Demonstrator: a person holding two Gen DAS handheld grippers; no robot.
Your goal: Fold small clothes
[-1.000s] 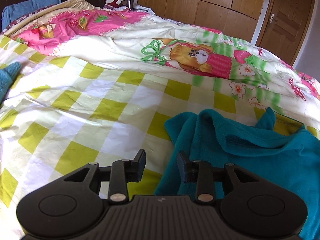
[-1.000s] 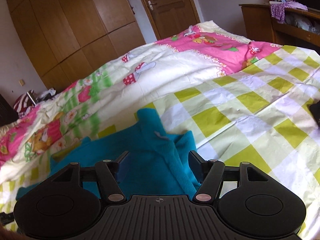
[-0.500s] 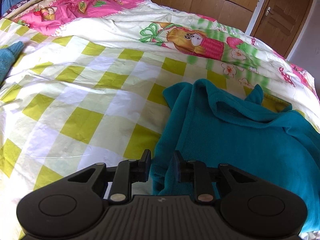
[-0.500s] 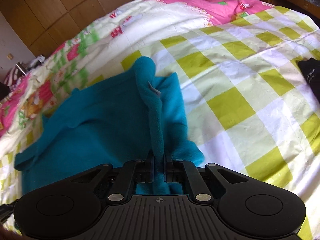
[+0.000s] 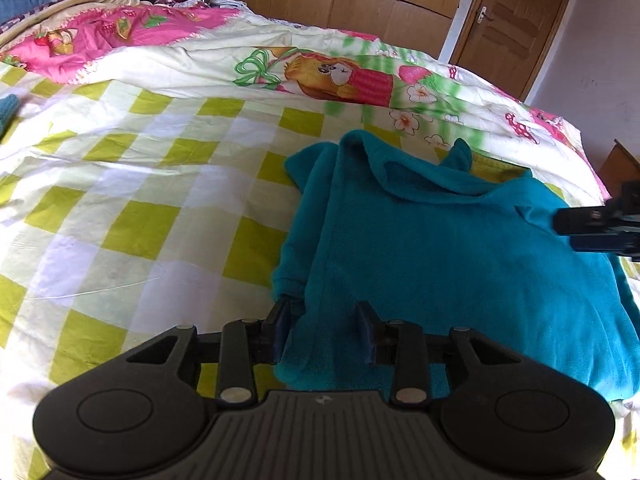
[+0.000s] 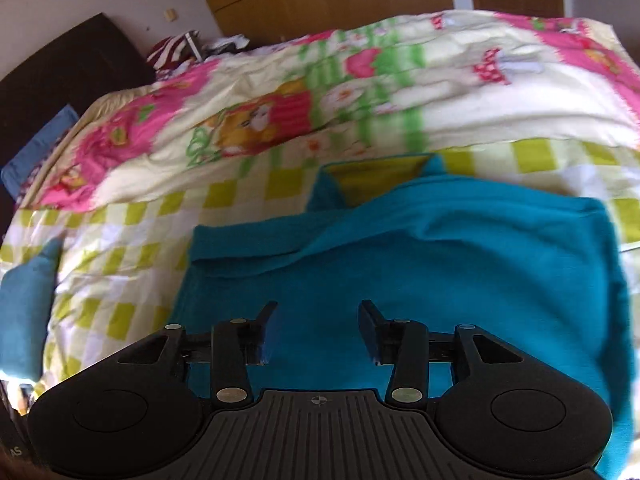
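Note:
A teal fleece garment (image 5: pixel 440 260) lies folded on the yellow-checked bed sheet (image 5: pixel 140 200). My left gripper (image 5: pixel 323 320) is open at the garment's near left corner, and the cloth's edge lies loose between the two fingers. In the left wrist view my right gripper (image 5: pixel 592 224) reaches in from the right edge, over the garment's far right side. In the right wrist view the right gripper (image 6: pixel 318 320) hangs open just above the garment (image 6: pixel 440 272), with nothing between its fingers.
A cartoon-print quilt (image 5: pixel 320 72) is bunched across the bed behind the garment. Another teal cloth (image 6: pixel 24 304) lies at the left on the sheet (image 6: pixel 120 256). A dark headboard (image 6: pixel 60 80), a wooden wardrobe (image 5: pixel 340 0) and a door (image 5: pixel 508 20) stand beyond.
Half a second ago both grippers pinched the garment's edge. Both have since opened and let go, and the cloth lies flatter. The right gripper has swung left over the garment.

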